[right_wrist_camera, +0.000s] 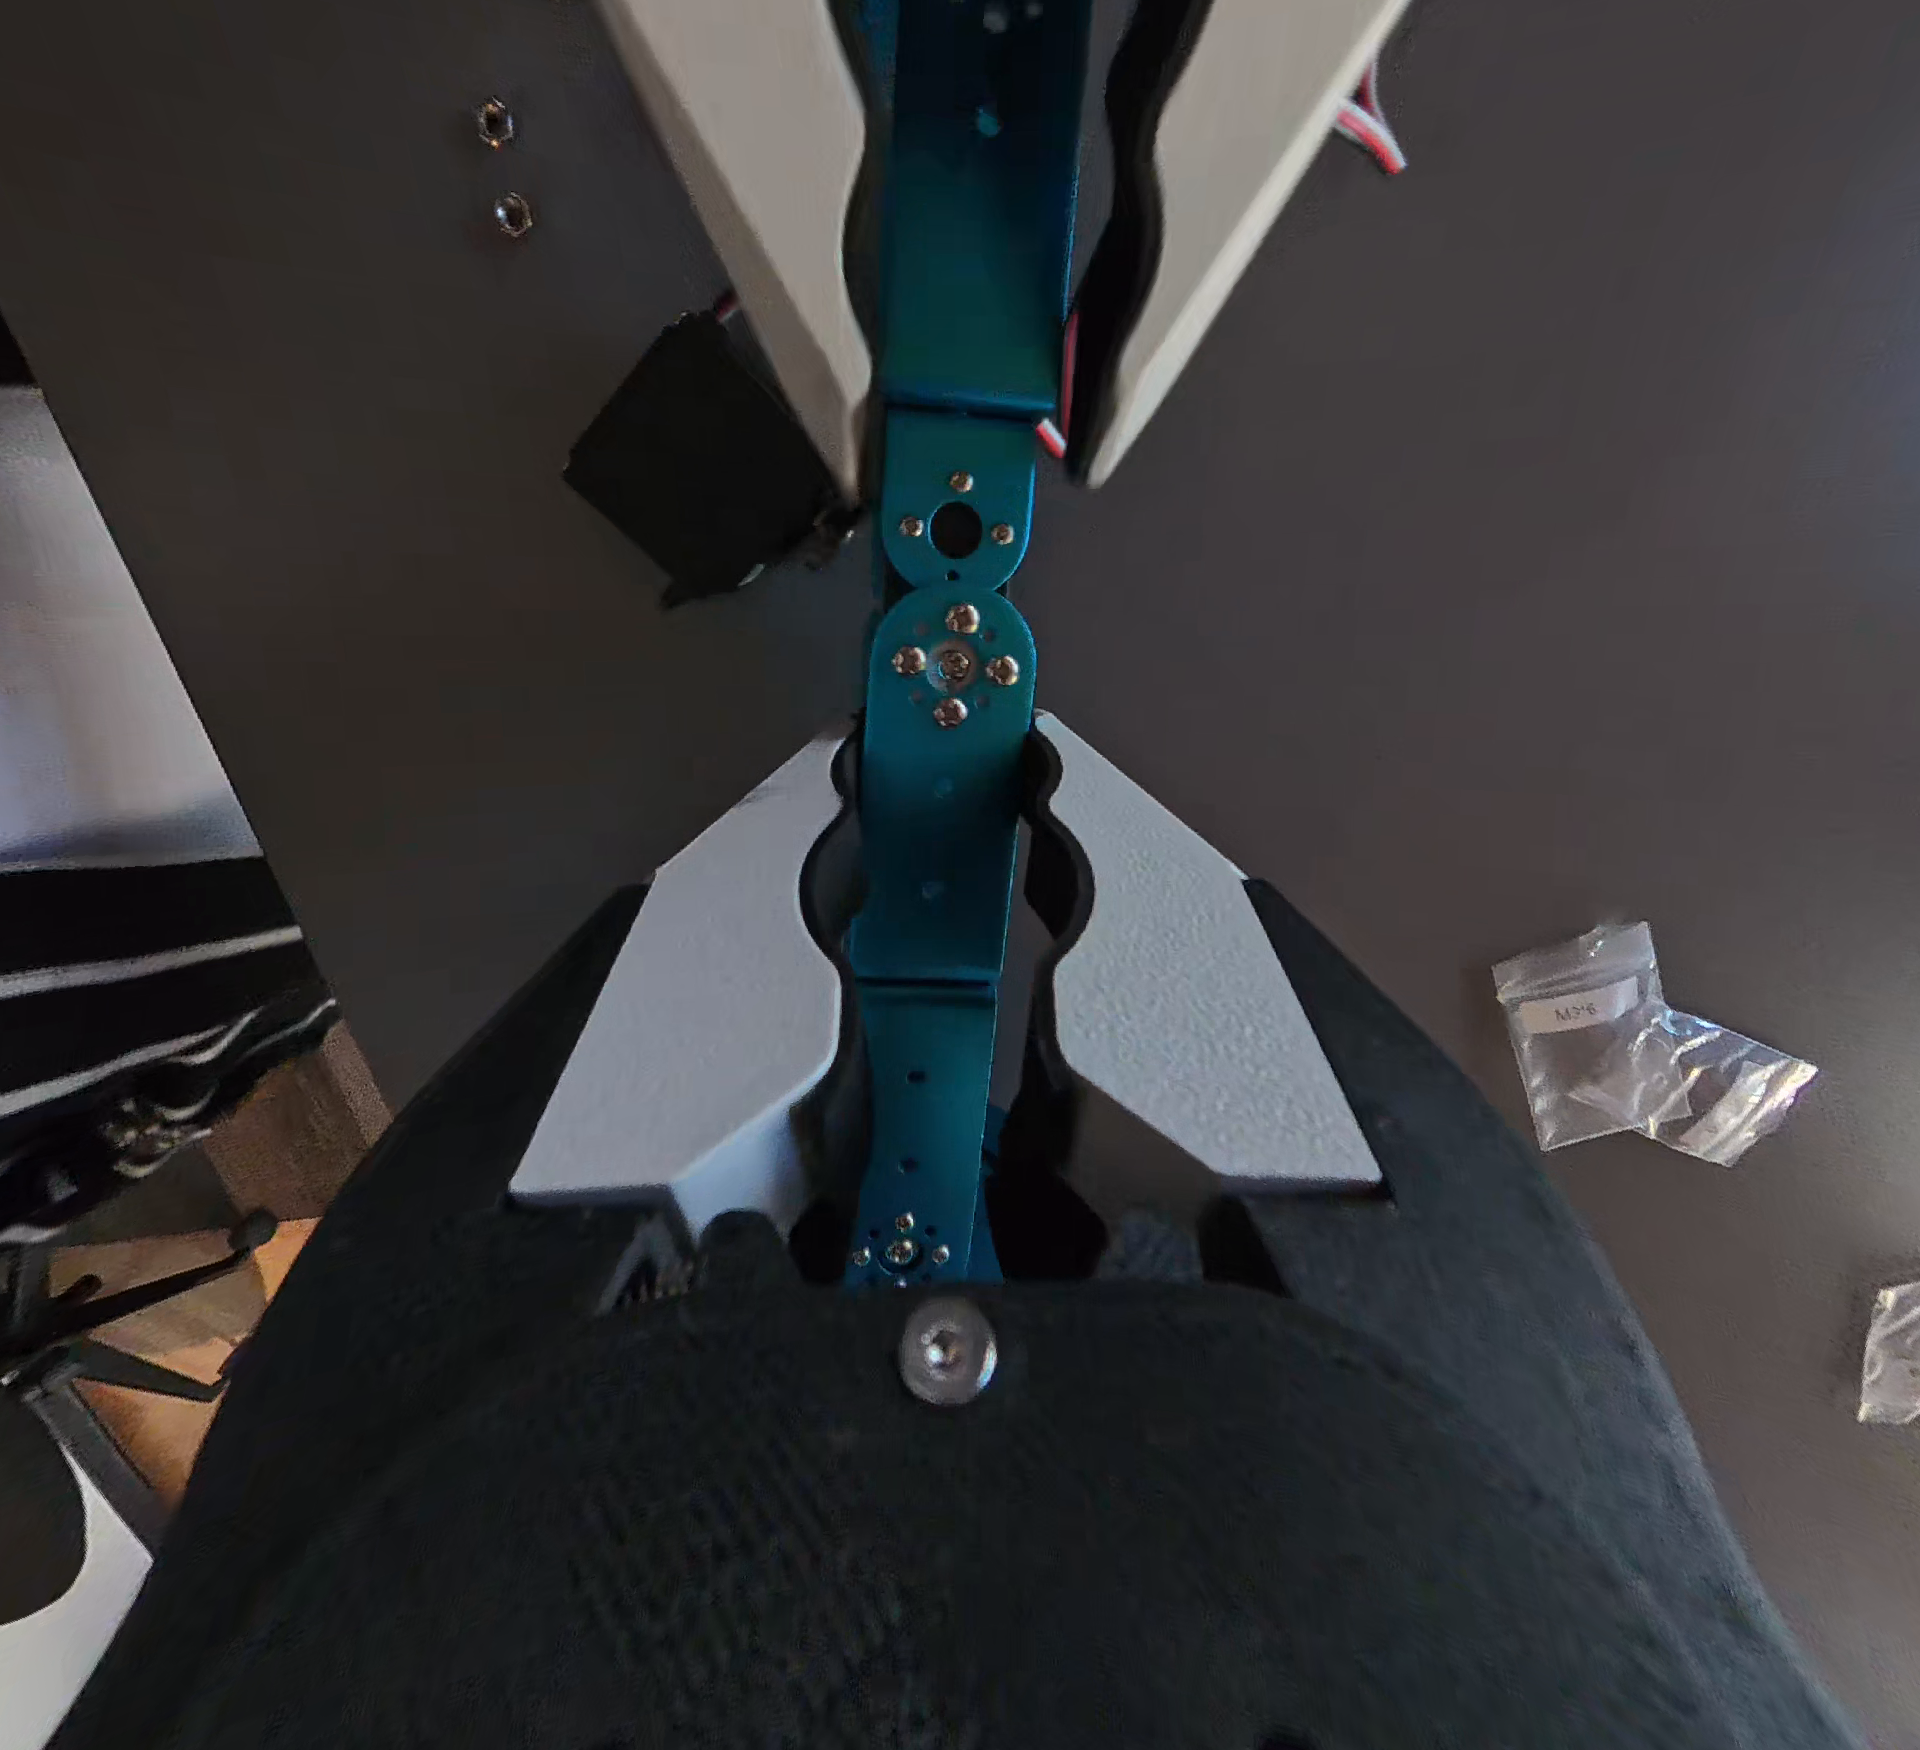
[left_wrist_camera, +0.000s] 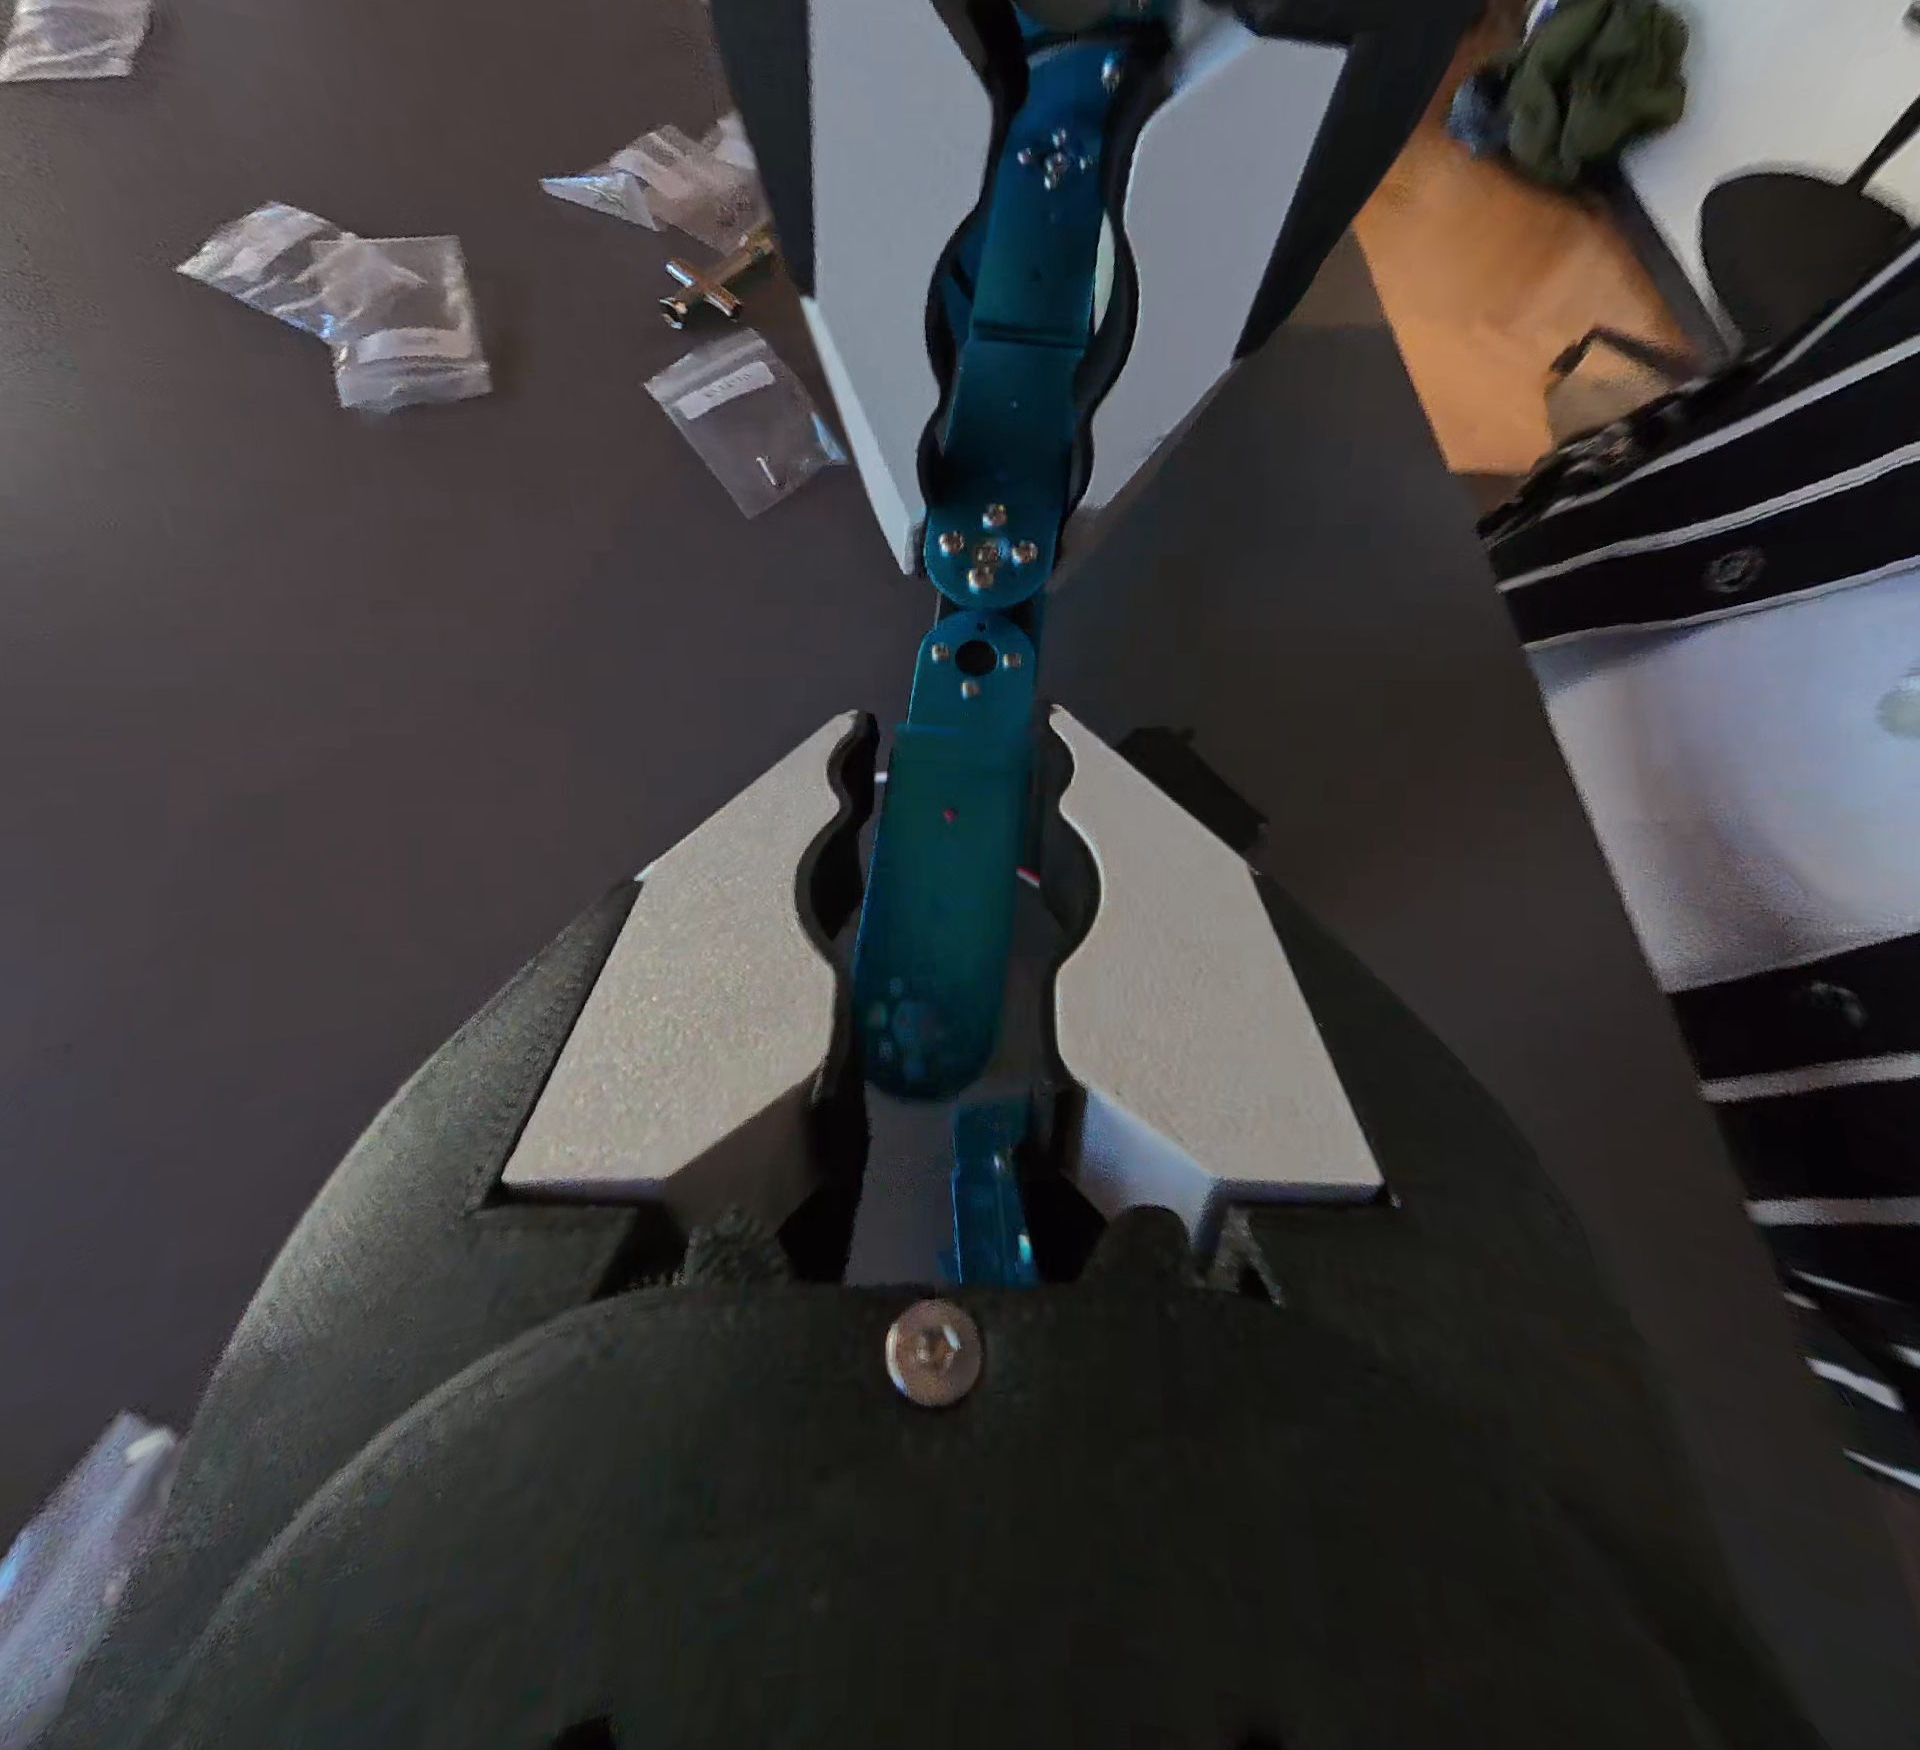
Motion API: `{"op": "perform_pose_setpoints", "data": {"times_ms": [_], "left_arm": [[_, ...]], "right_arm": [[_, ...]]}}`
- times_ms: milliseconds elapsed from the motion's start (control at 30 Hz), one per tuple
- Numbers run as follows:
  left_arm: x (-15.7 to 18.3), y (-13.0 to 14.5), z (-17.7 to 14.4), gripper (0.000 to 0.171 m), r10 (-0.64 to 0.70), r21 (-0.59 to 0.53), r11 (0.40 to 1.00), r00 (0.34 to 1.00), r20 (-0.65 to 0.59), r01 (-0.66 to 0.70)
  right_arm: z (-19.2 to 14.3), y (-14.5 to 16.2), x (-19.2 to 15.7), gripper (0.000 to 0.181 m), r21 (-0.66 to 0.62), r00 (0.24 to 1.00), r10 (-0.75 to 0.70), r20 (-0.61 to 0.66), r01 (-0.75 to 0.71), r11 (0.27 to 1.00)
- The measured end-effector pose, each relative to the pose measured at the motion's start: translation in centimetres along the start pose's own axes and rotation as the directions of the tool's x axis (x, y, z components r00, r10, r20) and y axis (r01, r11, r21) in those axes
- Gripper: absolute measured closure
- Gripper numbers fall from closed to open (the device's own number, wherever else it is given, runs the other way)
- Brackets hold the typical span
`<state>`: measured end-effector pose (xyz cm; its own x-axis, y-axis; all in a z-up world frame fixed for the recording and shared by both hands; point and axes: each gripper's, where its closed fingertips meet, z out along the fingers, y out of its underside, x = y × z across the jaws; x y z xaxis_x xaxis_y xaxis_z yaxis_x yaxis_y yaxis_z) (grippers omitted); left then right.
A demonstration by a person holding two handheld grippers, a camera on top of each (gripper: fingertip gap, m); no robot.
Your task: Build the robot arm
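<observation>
Two blue metal bracket arms meet end to end above a dark table [left_wrist_camera: 312, 765]. My left gripper [left_wrist_camera: 951, 734] is shut on the near blue bracket [left_wrist_camera: 951, 859], whose round end with small screws sticks out past my fingertips. My right gripper [right_wrist_camera: 945, 755] is shut on the other blue bracket [right_wrist_camera: 935, 869], whose screwed round end [right_wrist_camera: 954, 664] touches the first bracket's end [right_wrist_camera: 956, 526]. Each gripper faces the other: the right one shows in the left wrist view [left_wrist_camera: 997, 547], the left one in the right wrist view [right_wrist_camera: 966, 453]. A black servo block [right_wrist_camera: 696, 464] with red and white wires hangs by the left gripper.
Several clear plastic bags of small hardware [left_wrist_camera: 364, 298] and a metal cross-shaped tool [left_wrist_camera: 717, 287] lie on the table. More bags [right_wrist_camera: 1631, 1046] lie at the right. Two small nuts [right_wrist_camera: 504, 168] sit on the table. A person's striped sleeve [left_wrist_camera: 1766, 557] and a wooden floor [left_wrist_camera: 1475, 277] show beyond the table edge. My right fingertips sit around 5 cm from my left ones. From either gripper's tips it is about 6 cm to the black servo block [right_wrist_camera: 696, 464].
</observation>
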<state>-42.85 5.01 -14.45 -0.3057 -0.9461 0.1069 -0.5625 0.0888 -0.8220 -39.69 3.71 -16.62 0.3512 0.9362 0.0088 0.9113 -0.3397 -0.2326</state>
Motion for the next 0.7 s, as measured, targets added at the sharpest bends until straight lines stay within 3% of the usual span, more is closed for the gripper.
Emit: {"op": "perform_pose_setpoints", "data": {"times_ms": [67, 300, 467, 567, 700], "left_arm": [[-0.2, 0.2, -1.6, 0.142, -0.065, 0.022, 0.998, 0.998, -0.012, 0.065], [-1.6, 2.4, -6.1, 0.137, -0.182, 0.083, 0.981, 0.975, 0.124, 0.173], [0.0, 5.2, -8.5, 0.126, -0.260, 0.138, 0.961, 0.953, 0.155, 0.240], [1.2, 7.2, -9.3, 0.114, -0.291, 0.137, 0.953, 0.944, 0.157, 0.271], [1.9, 8.6, -8.8, 0.086, -0.265, 0.095, 0.963, 0.944, 0.199, 0.251]], "right_arm": [[-0.3, 0.1, 0.1, 0.156, 0.004, 1.000, 0.000, 0.002, 0.000, 1.000], [-1.3, 0.9, 1.1, 0.156, -0.022, 0.999, 0.028, -0.015, -0.029, 0.999], [-1.0, 0.7, 0.8, 0.157, -0.007, 0.999, 0.040, 0.024, -0.040, 0.999], [-0.6, 0.5, 0.6, 0.158, -0.008, 0.998, 0.054, 0.020, -0.054, 0.999], [-0.7, 0.4, 0.5, 0.157, 0.016, 0.998, 0.062, 0.006, -0.062, 0.998]]}}
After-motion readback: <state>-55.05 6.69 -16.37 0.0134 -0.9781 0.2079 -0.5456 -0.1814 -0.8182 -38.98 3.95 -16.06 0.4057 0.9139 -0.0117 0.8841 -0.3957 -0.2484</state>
